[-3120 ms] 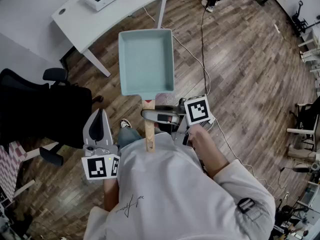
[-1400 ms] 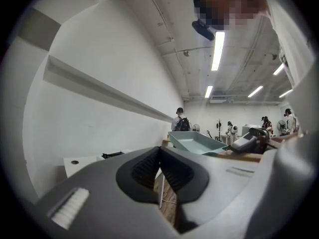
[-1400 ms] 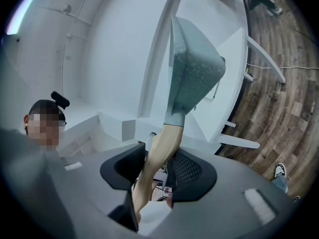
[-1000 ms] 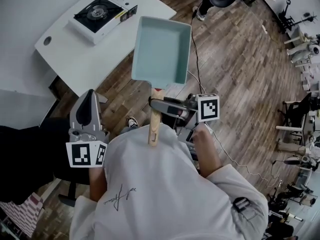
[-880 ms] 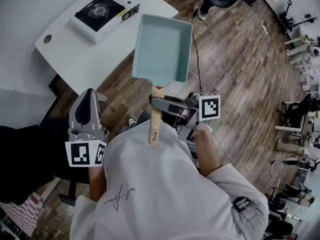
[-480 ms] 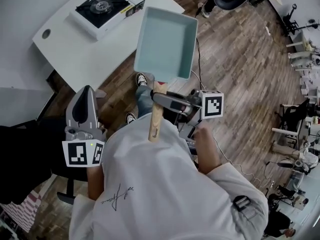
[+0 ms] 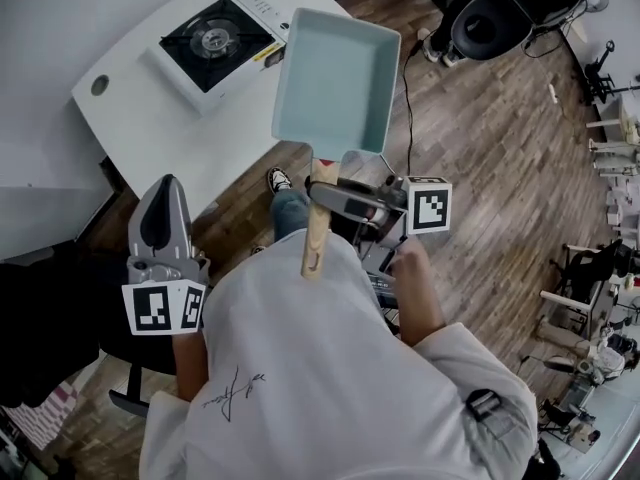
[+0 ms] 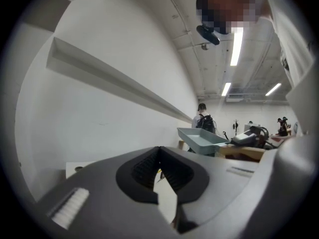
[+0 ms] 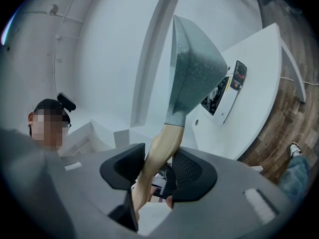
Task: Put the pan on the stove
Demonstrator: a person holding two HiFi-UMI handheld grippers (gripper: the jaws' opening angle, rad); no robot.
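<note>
- The right gripper (image 7: 322,197) is seen clamped on the wooden handle (image 7: 316,230) of a pale teal rectangular pan (image 7: 335,80). In the right gripper view, the handle (image 9: 159,151) is pinched between the two dark pads of the gripper (image 9: 155,169).
- The pan is held in the air with its open side up, out ahead of the person's white shirt (image 7: 300,378). Nothing is seen inside it.
- In the head view, the pan is placed just right of the portable gas stove (image 7: 213,40), and its left edge overlaps the stove's near corner. It is not set on the burner.
- The stove is seated on a white table (image 7: 150,118), near the table's edge. In the right gripper view, the stove (image 9: 225,89) and the table (image 9: 259,108) are seen beyond the pan's underside (image 9: 195,66).
- The left gripper (image 7: 164,190) is held lower left of the pan, well apart from it. Its jaws are pressed together at the tips in the left gripper view (image 8: 159,151), with nothing between them.
- The pan (image 8: 201,138) is also seen to the right in the left gripper view.
- A black office chair (image 7: 497,20) is seen on the wooden floor (image 7: 480,168) at the upper right.
</note>
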